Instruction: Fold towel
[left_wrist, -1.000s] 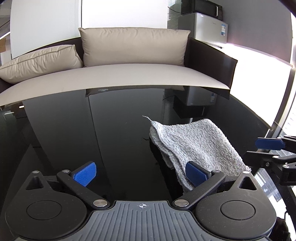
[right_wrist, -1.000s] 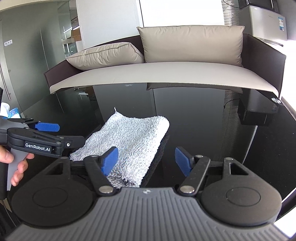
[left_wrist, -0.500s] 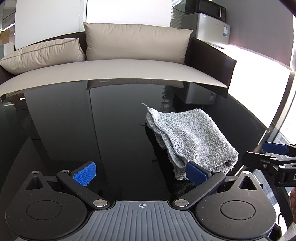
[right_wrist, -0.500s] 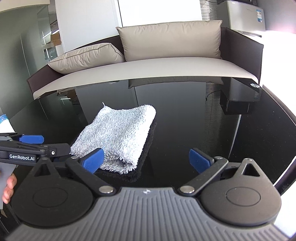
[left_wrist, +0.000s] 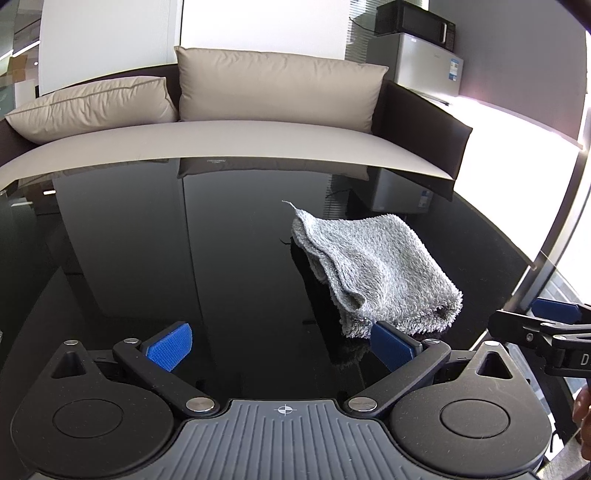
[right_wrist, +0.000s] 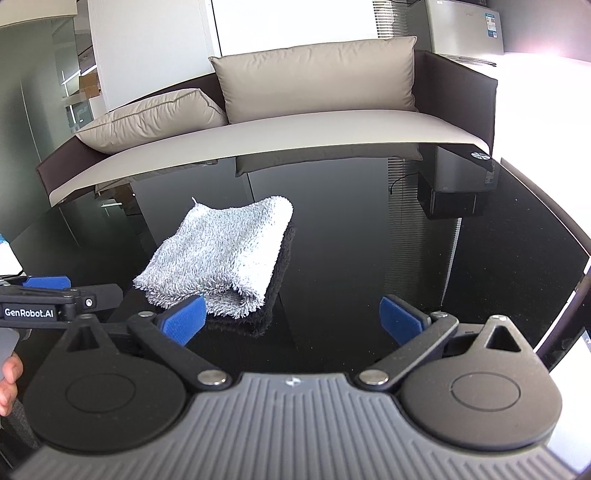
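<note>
In the left wrist view, the left tool (left_wrist: 280, 345) has its blue pads wide apart with nothing between them, and the fluffy grey terry towel (left_wrist: 373, 269) lies folded in layers on the glossy black worktop (left_wrist: 184, 258), just ahead of the right pad. In the right wrist view, the right tool (right_wrist: 291, 319) is also spread fully and empty, with the same towel (right_wrist: 225, 251) lying ahead and to the left. The folding looks finished or close to it, so the next move seems to need only a check of the edges, or one more pinch if another fold is wanted.
</note>
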